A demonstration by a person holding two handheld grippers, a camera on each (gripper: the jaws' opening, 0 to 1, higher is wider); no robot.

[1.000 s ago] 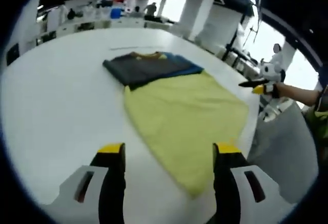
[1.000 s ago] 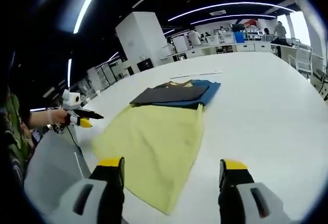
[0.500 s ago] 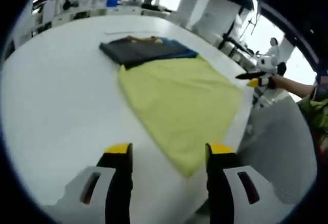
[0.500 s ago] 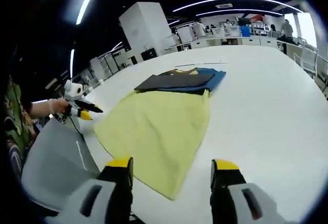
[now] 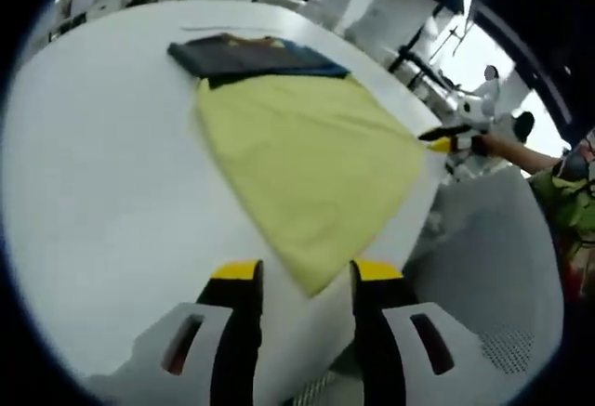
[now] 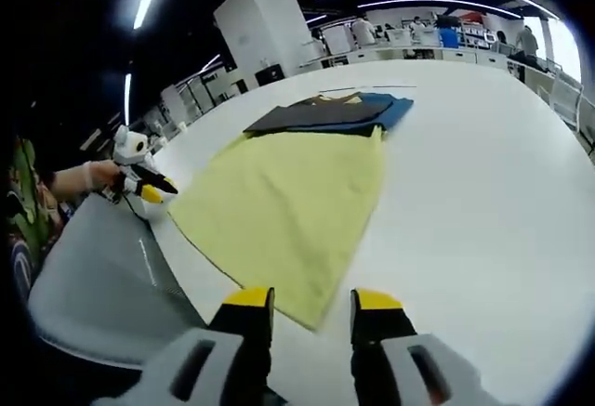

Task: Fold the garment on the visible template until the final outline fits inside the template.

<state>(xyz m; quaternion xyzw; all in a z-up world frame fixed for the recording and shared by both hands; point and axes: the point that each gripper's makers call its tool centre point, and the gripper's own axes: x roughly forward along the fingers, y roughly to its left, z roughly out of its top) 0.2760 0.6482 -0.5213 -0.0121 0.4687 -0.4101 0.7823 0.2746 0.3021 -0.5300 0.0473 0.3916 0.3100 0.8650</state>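
The yellow garment [image 5: 307, 155] is lying flat on the white table [image 5: 102, 192], its far end touching a folded dark stack [image 5: 251, 53]. Both the left gripper [image 5: 305, 269] and the right gripper [image 6: 312, 298] are approaching near corners, part-open and empty; each should pinch only the hem.

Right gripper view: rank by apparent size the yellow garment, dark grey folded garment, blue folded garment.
1. Yellow garment, spread flat, by far the largest.
2. Dark grey folded garment.
3. Blue folded garment, mostly covered by the grey one.
Both folded pieces lie farther from the camera, so true sizes are unsure.
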